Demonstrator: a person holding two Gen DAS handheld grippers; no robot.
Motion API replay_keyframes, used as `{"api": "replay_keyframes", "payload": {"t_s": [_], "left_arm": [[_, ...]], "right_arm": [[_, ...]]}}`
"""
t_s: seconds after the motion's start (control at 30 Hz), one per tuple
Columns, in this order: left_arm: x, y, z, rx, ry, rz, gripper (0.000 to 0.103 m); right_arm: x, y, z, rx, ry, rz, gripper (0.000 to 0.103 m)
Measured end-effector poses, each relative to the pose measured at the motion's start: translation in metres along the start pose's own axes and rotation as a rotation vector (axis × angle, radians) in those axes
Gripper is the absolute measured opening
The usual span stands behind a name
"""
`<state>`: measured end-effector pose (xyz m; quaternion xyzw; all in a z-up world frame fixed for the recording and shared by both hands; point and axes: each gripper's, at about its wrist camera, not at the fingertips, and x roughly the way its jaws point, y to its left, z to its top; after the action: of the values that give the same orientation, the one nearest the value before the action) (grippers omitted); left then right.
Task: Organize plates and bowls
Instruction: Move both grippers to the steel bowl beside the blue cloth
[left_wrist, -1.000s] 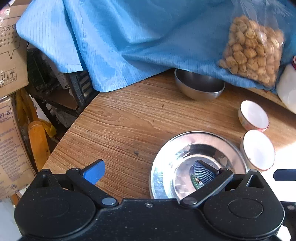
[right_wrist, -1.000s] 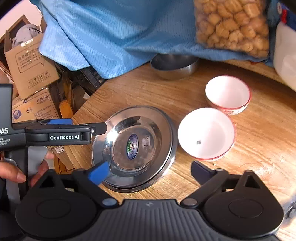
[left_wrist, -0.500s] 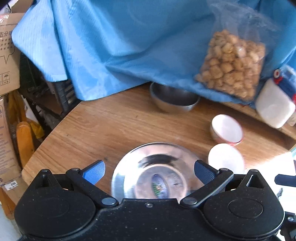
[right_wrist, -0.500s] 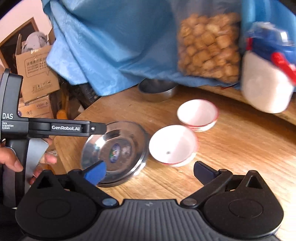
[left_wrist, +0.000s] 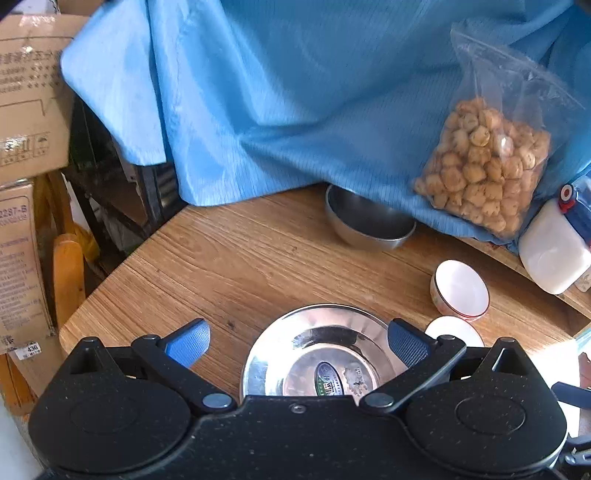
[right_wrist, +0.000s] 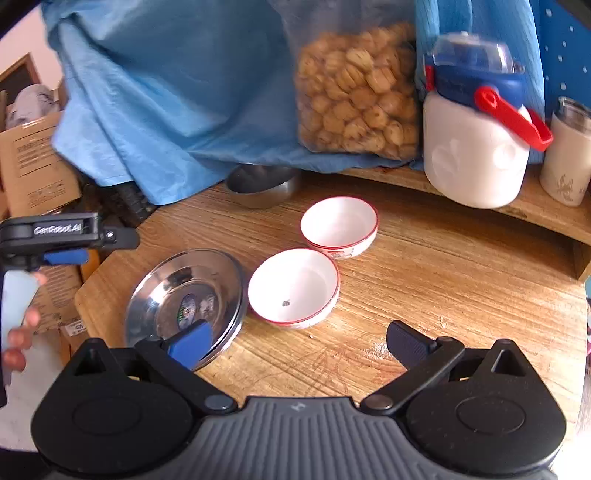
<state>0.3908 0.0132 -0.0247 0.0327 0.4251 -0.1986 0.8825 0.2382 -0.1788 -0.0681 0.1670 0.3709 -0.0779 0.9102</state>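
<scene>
A shiny steel plate (left_wrist: 317, 343) (right_wrist: 184, 291) lies near the table's front left edge. Two white bowls with red rims stand to its right: a near one (right_wrist: 293, 288) (left_wrist: 452, 328) and a far one (right_wrist: 338, 225) (left_wrist: 460, 290). A steel bowl (left_wrist: 369, 223) (right_wrist: 262, 186) sits at the back, partly under the blue cloth. My left gripper (left_wrist: 295, 341) is open and empty above the plate. My right gripper (right_wrist: 299, 343) is open and empty, held back in front of the near bowl.
A blue cloth (left_wrist: 295, 92) hangs over the table's back. A bag of snacks (right_wrist: 354, 96) and a white jug with blue lid (right_wrist: 476, 147) stand at the back right, with a cream cup (right_wrist: 565, 158). Cardboard boxes (left_wrist: 26, 110) stand left of the wooden table (right_wrist: 443, 295).
Both grippers have pulled back and up from the table, so more of it shows. The left gripper's right finger has left the plate. The plate and bowls have not moved.
</scene>
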Motion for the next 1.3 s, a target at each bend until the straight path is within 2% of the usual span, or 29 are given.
{"api": "replay_keyframes", "payload": {"t_s": [0.13, 0.33, 0.43, 0.53, 0.6, 0.7, 0.9, 0.97, 1.03, 1.13, 1.3], "left_arm": [[0.012, 0.001, 0.008, 0.025, 0.014, -0.008, 0.102], [0.044, 0.012, 0.034, 0.032, 0.027, -0.022, 0.102], [0.069, 0.016, 0.053, 0.013, 0.034, -0.011, 0.102], [0.097, 0.019, 0.071, -0.024, 0.028, 0.035, 0.102], [0.114, 0.02, 0.081, -0.054, 0.025, 0.017, 0.102], [0.134, 0.017, 0.094, -0.035, 0.033, -0.03, 0.102], [0.165, 0.011, 0.108, 0.083, 0.053, -0.049, 0.102], [0.171, 0.012, 0.111, 0.099, 0.056, -0.065, 0.102], [0.177, 0.011, 0.114, 0.116, 0.059, -0.074, 0.102], [0.184, 0.009, 0.118, 0.138, 0.06, -0.091, 0.102], [0.197, 0.005, 0.126, 0.144, 0.076, -0.086, 0.102]], "right_arm": [[0.012, -0.003, 0.014, 0.043, -0.028, -0.01, 0.103], [0.033, -0.015, 0.052, 0.133, -0.085, -0.06, 0.103], [0.05, -0.021, 0.074, 0.166, -0.072, -0.067, 0.103], [0.068, -0.026, 0.093, 0.206, -0.036, -0.072, 0.103], [0.081, -0.024, 0.103, 0.194, -0.016, -0.081, 0.103], [0.099, -0.015, 0.116, 0.157, -0.001, -0.093, 0.097], [0.127, 0.006, 0.133, 0.093, 0.007, -0.092, 0.092], [0.135, 0.009, 0.138, 0.085, 0.004, -0.098, 0.09], [0.144, 0.011, 0.143, 0.099, 0.017, -0.098, 0.081], [0.159, 0.014, 0.149, 0.11, 0.032, -0.083, 0.073], [0.185, 0.023, 0.157, 0.099, 0.063, -0.059, 0.07]]}}
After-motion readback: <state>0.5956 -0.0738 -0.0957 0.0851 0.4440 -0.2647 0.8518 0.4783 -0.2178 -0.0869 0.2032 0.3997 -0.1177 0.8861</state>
